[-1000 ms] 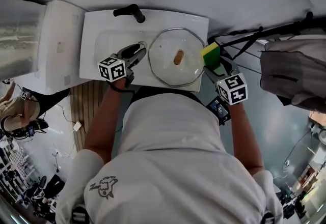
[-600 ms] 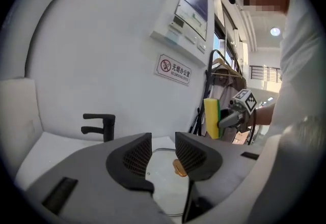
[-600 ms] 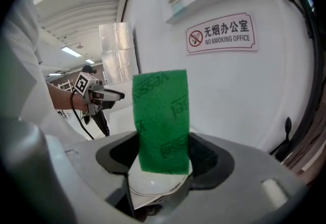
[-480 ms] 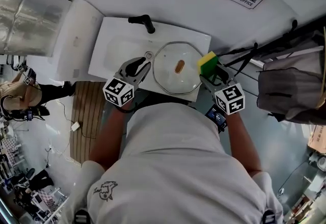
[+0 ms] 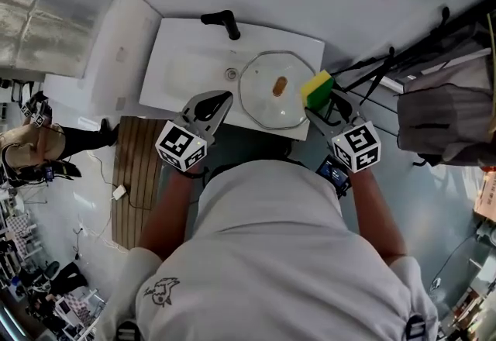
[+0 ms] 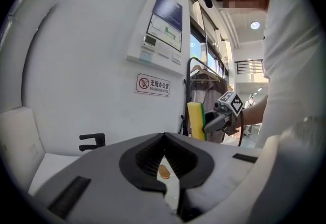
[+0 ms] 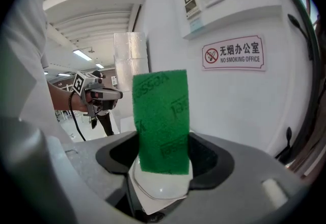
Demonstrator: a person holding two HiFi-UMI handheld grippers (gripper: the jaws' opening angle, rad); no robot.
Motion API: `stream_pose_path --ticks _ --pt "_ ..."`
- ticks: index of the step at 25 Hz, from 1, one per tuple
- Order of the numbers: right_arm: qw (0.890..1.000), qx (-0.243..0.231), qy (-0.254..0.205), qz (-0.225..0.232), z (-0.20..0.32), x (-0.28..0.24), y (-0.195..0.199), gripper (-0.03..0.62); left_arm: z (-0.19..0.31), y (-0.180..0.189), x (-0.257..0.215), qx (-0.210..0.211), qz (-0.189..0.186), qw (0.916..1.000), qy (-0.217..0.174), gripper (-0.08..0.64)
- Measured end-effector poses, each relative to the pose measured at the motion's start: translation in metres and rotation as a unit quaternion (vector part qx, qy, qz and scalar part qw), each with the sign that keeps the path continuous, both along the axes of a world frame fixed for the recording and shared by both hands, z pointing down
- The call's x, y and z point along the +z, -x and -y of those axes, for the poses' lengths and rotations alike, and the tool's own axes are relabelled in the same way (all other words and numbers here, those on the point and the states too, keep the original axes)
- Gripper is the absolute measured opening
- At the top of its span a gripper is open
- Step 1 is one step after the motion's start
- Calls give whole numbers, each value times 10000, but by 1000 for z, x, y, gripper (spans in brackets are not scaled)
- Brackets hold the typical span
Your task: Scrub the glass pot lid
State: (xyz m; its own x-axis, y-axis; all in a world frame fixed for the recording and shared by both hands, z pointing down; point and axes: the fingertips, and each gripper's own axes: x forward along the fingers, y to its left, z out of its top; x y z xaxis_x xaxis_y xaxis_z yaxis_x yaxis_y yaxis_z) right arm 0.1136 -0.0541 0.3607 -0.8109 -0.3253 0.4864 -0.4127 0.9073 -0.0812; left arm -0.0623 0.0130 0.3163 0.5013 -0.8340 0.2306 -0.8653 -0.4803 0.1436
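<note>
Head view: the round glass pot lid with a brown knob (image 5: 267, 103) lies flat on the right part of the white rectangular washbasin (image 5: 186, 60), upper middle of the frame, ready for scrubbing. The left gripper (image 5: 223, 98) points at its left edge, likely to steady it. The right gripper (image 5: 324, 103) clamps a yellow-and-green sponge (image 5: 316, 87) beside the right rim.

Left gripper view: jaws pinched together, empty.

Right gripper view: the sponge's green face stands upright, its print unreadable. The red-and-white wall sign (image 7: 233, 52) reads "NO SMOKING OFFICE".
</note>
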Motion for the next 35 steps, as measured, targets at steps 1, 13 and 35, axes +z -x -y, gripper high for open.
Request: stream_pose_path --ticks 1,13,35 --pt "10000 52 -26 21 -7 -3 0 296 -8 1 -3 53 10 10000 -32 -2" --pt "9978 596 -226 186 -144 -25 38 296 -142 22 -28 547 -10 9980 -312 -2" --pt "9965 677 -408 278 -273 -47 -21 296 -255 -47 -43 599 -859 9940 -323 -2"
